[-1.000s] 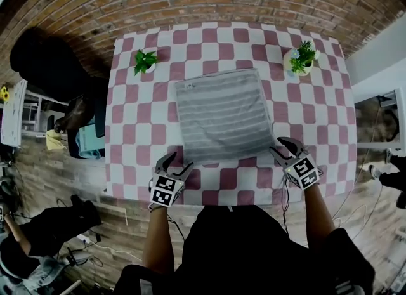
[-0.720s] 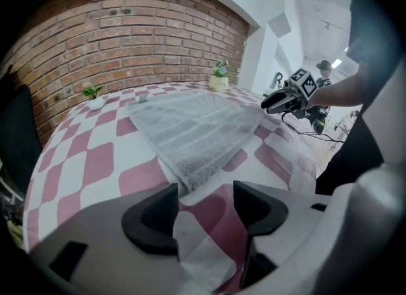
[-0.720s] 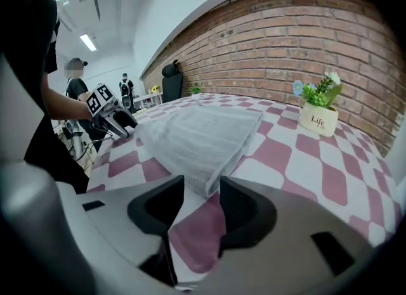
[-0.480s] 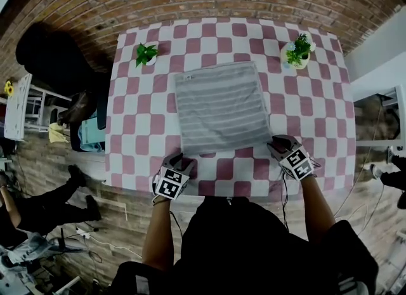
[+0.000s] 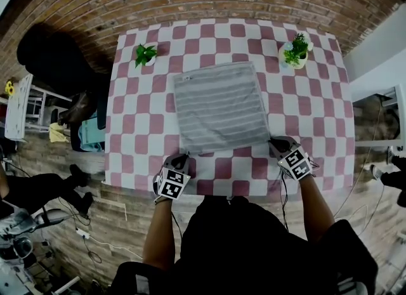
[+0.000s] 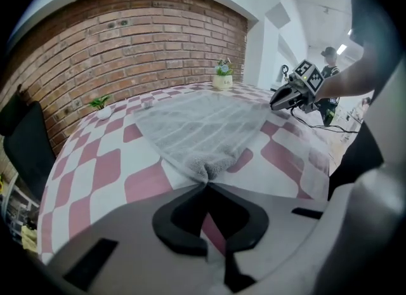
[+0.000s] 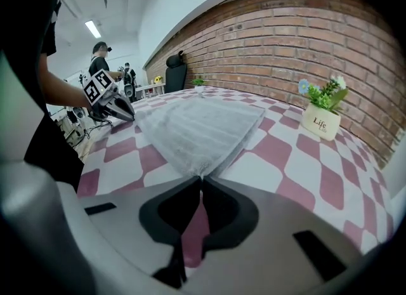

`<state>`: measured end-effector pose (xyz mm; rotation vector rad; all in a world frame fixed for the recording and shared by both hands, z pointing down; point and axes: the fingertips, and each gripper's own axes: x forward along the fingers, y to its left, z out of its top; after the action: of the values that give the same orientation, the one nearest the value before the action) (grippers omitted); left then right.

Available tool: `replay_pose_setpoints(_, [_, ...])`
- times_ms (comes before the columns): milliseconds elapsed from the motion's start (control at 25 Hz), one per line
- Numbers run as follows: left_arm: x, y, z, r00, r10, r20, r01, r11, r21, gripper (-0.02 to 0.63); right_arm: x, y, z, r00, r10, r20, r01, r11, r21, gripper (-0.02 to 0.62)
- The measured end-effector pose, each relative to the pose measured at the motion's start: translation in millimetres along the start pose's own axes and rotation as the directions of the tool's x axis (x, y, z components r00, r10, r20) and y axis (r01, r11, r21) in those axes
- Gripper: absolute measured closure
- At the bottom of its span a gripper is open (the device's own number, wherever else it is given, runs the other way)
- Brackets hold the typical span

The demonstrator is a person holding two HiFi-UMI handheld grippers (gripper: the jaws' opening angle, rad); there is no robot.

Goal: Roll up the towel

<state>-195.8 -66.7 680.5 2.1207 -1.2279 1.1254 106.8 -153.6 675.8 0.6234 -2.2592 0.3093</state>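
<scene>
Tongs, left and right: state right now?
Left tongs: just closed, shut on the towel's near left corner.
Right tongs: just closed, shut on the towel's near right corner.

I read "Life" in dark script on the small cream ceramic plant pot (image 7: pixel 320 124) — smaller line beneath too fine for me, black-and-white square code markers on the cubes of the left gripper (image 5: pixel 182 158) and right gripper (image 5: pixel 275 143) — patterns only

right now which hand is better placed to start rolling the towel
Neither leads: left gripper is shut on the towel at its near left corner, right gripper at its near right corner. Probably both roll it forward together.
</scene>
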Motion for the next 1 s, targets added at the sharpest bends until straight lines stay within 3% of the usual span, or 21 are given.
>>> replay_pose_setpoints(280, [-10, -6, -9, 0.999, 0.029, -0.031, -0.027, 0.998, 0.055, 0.606, -14, 2, -7, 1.000, 0.002, 0.010, -0.002, 1.000, -0.002, 0.581])
replay_pose_setpoints(560, [-35, -37, -23, 0.999, 0.046, 0.000, -0.046, 0.997, 0.057, 0.607, -36, 21, -24, 1.000, 0.022, 0.021, -0.022, 1.000, -0.013, 0.581])
replay_pose_setpoints(800, [-56, -76, -47, 0.999, 0.036, 0.005, -0.036, 0.998, 0.058, 0.607, -61, 49, -52, 0.996, 0.084, 0.025, -0.084, 0.996, -0.026, 0.581])
replay_pose_setpoints(1000, [-71, -105, -71, 0.999, 0.029, 0.023, -0.030, 0.999, 0.017, 0.607, -81, 78, -72, 0.989, 0.146, 0.033, -0.143, 0.988, -0.059, 0.581])
